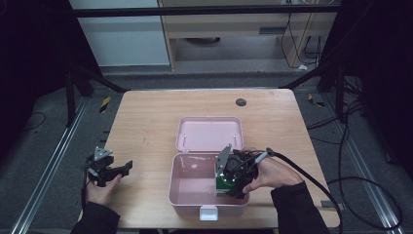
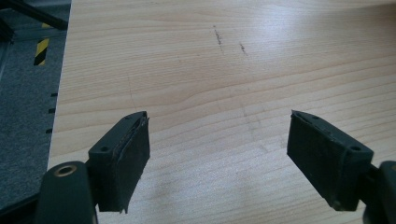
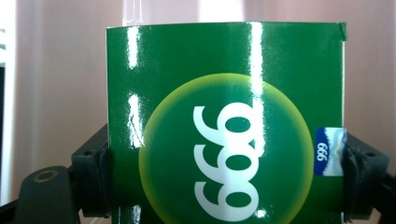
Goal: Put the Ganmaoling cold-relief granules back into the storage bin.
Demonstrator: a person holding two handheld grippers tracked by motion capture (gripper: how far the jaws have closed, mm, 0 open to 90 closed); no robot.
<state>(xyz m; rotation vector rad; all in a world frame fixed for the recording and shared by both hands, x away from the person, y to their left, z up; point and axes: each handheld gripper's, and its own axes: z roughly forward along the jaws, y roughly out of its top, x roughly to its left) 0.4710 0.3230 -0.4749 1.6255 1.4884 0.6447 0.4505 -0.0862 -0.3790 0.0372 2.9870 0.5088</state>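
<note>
- The green carton (image 3: 224, 126) sits closest to the lens in the right gripper view, its glossy face printed with a yellow-green disc and white numerals "999", plus a small blue "999" label at one edge.
- The right gripper (image 3: 224, 182) is clenched on that carton, one black jaw pressed against each of its side edges.
- In the high view the same green carton (image 1: 225, 184) is inside the pink box (image 1: 187, 192), at the box's right end, held by the right gripper (image 1: 233, 181), which tips down into it.
- A person's right hand (image 1: 272, 171) wraps the right gripper from the right side, with a dark sleeve behind it and a black cable trailing off the surface's right edge.
- The pink box lies open on the wooden surface (image 1: 146, 122), near the front edge; its lid (image 1: 209, 134) is folded back flat behind it, and a white latch (image 1: 208, 213) hangs at the front wall.
- The left gripper (image 1: 109, 170) rests at the front left corner of the surface, well apart from the box, held by the left hand (image 1: 101, 191).
- In the left gripper view, the left gripper (image 2: 218, 154) is released, its jaws spread wide with bare wood between them.
- A small dark round disc (image 1: 241, 102) sits in the surface near its far edge.
</note>
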